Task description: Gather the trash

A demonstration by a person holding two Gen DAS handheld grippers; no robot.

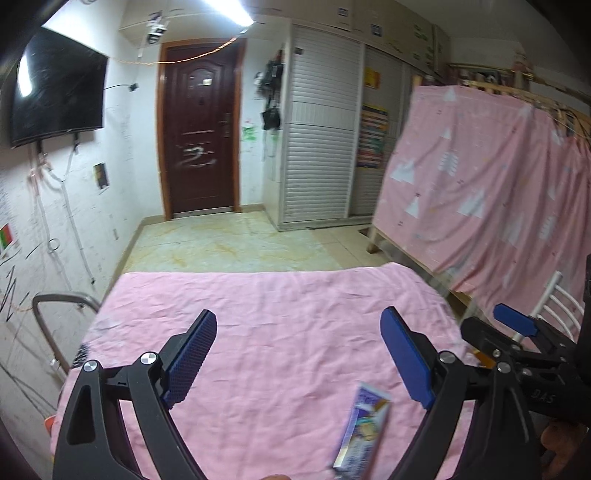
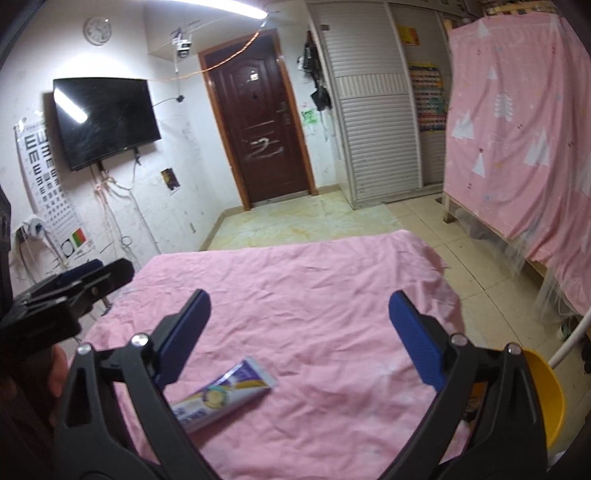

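Pink cloth (image 2: 314,295), purple-and-white tube (image 2: 225,395) (yellow swirl), yellow bin (image 2: 546,398), blue-padded grippers.

- Ahead of the grippers, past a table under a wrinkled pink cloth (image 2: 295,295), lies a pale tiled floor (image 2: 295,221).
- Straight ahead stands a dark brown door (image 2: 258,129) in an orange-brown frame.
- Ahead to the left, a black television (image 2: 105,122) hangs on a scribbled white wall (image 2: 173,162), with an eye chart (image 2: 44,173) beside it and a clock (image 2: 97,30) above.
- Right of the door is a white slatted wardrobe (image 2: 373,122).
- Far right, a pink patterned sheet (image 2: 517,129) drapes a wooden frame.
- A tube light (image 2: 221,5) glows overhead.
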